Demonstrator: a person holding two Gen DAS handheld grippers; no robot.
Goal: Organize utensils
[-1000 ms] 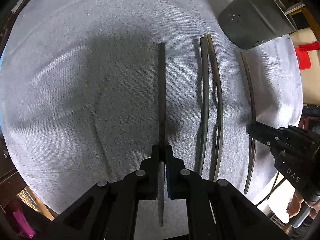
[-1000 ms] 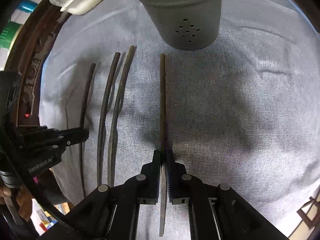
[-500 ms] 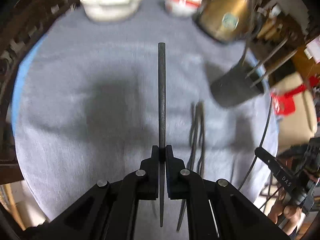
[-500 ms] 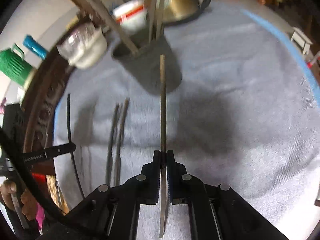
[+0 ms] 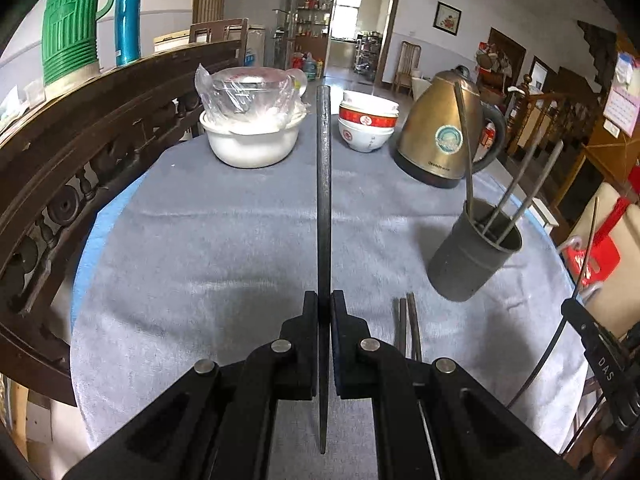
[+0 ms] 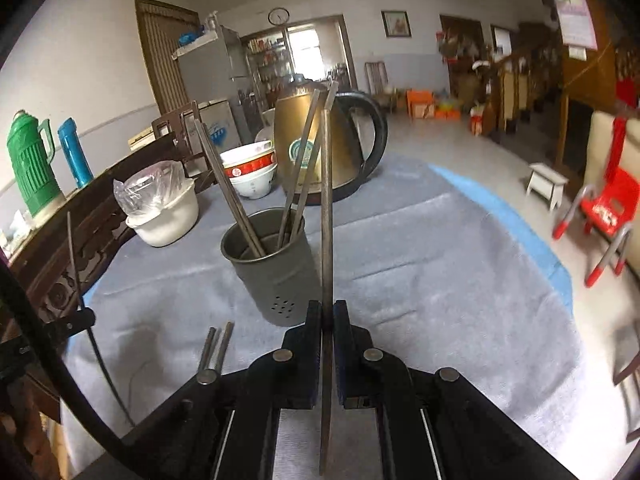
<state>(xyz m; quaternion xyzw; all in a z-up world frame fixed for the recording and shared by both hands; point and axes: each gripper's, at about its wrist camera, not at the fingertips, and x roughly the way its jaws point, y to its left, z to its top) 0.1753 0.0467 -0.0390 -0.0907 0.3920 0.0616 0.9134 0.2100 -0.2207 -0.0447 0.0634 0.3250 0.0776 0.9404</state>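
Both grippers are lifted off the grey tablecloth (image 5: 208, 240), each pinching a single dark chopstick that stands up between its fingers. The left gripper (image 5: 325, 312) is clamped on a chopstick (image 5: 323, 184) whose lower end runs down past the fingers; the right gripper (image 6: 327, 320) is closed the same way on its own chopstick (image 6: 326, 200).

The two loose chopsticks (image 5: 408, 328) left on the cloth are mostly hidden: only their tips poke out past the gripper bodies, at about 4 o'clock from the left gripper's fingers and about 8 o'clock from the right one's. The base of the dark metal utensil holder (image 6: 276, 276) is partly covered by the right gripper, and what lies at its bottom cannot be made out.

That holder has long chopsticks (image 6: 296, 168) leaning against its rim; three show clearly from the left wrist. A white bowl (image 5: 252, 144) holds something wrapped in clear plastic, unclear what. Red-and-white bowls (image 5: 366, 124) sit stacked beside it.

The right wrist view looks into the holder's mouth and shows the drain holes low on its wall; the left wrist view shows only its side, at 3 o'clock. The brass kettle (image 5: 444, 136) stands behind it.
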